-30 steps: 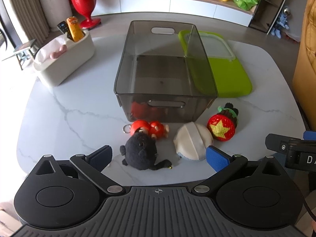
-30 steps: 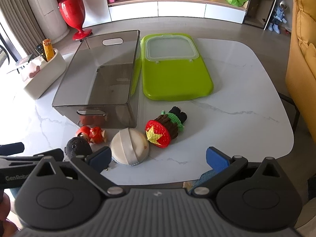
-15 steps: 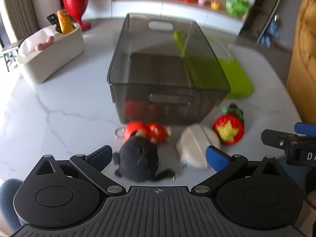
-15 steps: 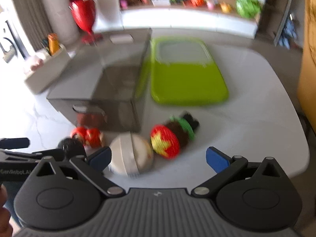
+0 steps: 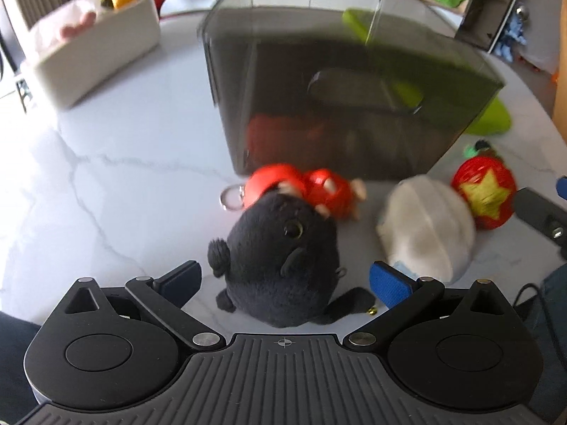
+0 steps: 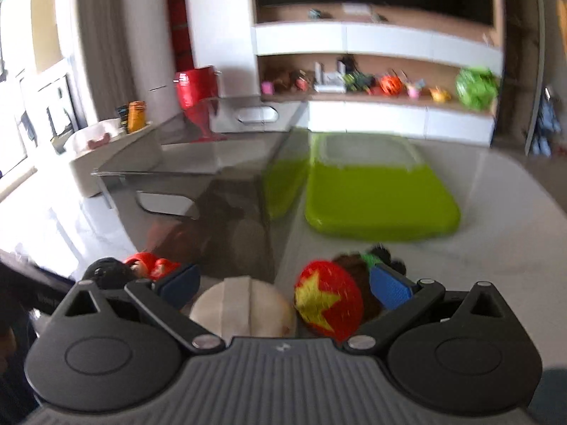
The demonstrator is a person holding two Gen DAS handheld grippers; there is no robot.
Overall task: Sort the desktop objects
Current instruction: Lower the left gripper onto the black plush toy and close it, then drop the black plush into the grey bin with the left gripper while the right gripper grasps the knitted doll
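Left wrist view: the left gripper [image 5: 283,279] with its blue-padded fingers [image 5: 388,283] spread wide, straddling a black plush toy [image 5: 280,258] that lies on the white marbled tabletop [image 5: 106,163]; neither pad touches the toy; just behind it, touching, a red figure keychain [image 5: 301,187] with a metal ring; to the right, a white round pouch [image 5: 428,226], and beside that a red crocheted toy with a yellow star [image 5: 485,194]; behind the row, a smoky transparent storage bin [image 5: 336,71] with its near wall just beyond the keychain; a green lid [image 5: 492,120] lies beyond the bin's right side; a white caddy [image 5: 88,49] stands at far left.

Right wrist view (blurred): the right gripper [image 6: 283,283], fingers likewise wide apart, low over the white round pouch and the red crocheted toy, both between the pads; whether a pad touches the crocheted toy cannot be told; the bin and green lid stand beyond.
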